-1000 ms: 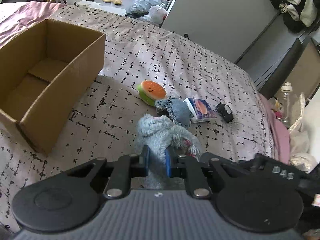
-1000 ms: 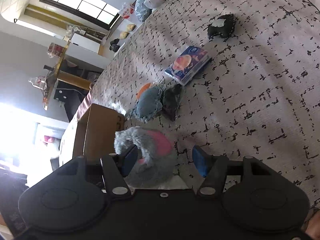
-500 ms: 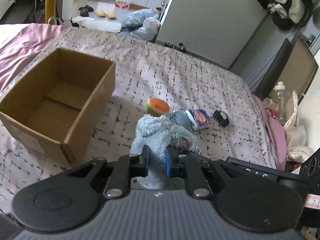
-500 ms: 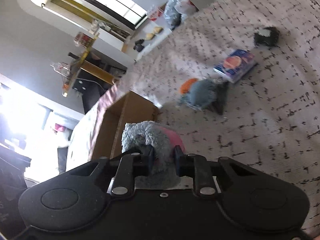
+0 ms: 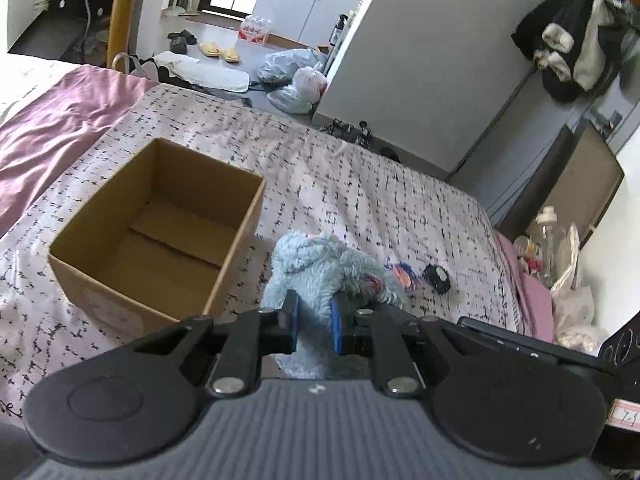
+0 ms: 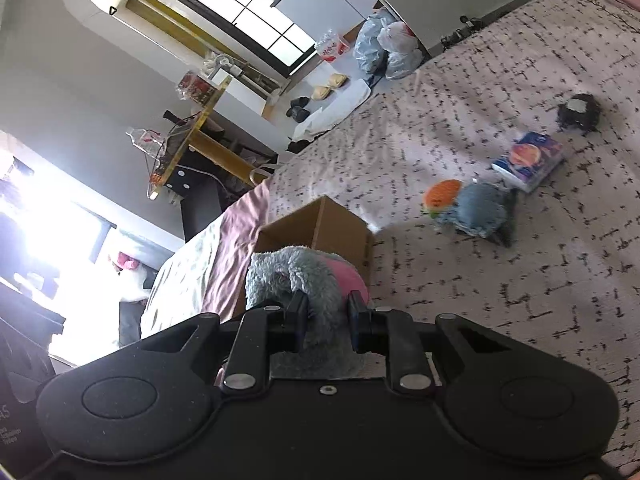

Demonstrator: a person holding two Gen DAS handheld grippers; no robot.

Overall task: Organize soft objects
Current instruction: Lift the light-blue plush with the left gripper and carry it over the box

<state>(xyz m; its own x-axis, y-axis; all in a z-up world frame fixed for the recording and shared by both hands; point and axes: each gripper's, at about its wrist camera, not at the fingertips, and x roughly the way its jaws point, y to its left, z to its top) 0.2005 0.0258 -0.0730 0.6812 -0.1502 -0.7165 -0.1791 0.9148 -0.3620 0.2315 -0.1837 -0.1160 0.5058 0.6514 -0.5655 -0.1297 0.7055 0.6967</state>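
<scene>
A bed (image 5: 380, 184) fills the room's middle, its pale cover flecked with short black dashes, a pink satin sheet (image 5: 60, 120) rumpled at one side. Beyond lie a tiled floor, slippers (image 5: 219, 51) and plastic bags (image 5: 296, 80). An open brown cardboard box (image 5: 156, 236) sits on the cover. The left gripper (image 5: 314, 318) and right gripper (image 6: 326, 318) each clench the shaggy grey-blue plush toy (image 5: 320, 268), lifted just beside the box. A small orange-topped plush (image 6: 442, 196), a grey one (image 6: 478, 212), a glossy packet (image 6: 528, 160) and a dark lump (image 6: 578, 112), perhaps another toy, rest on the cover.
</scene>
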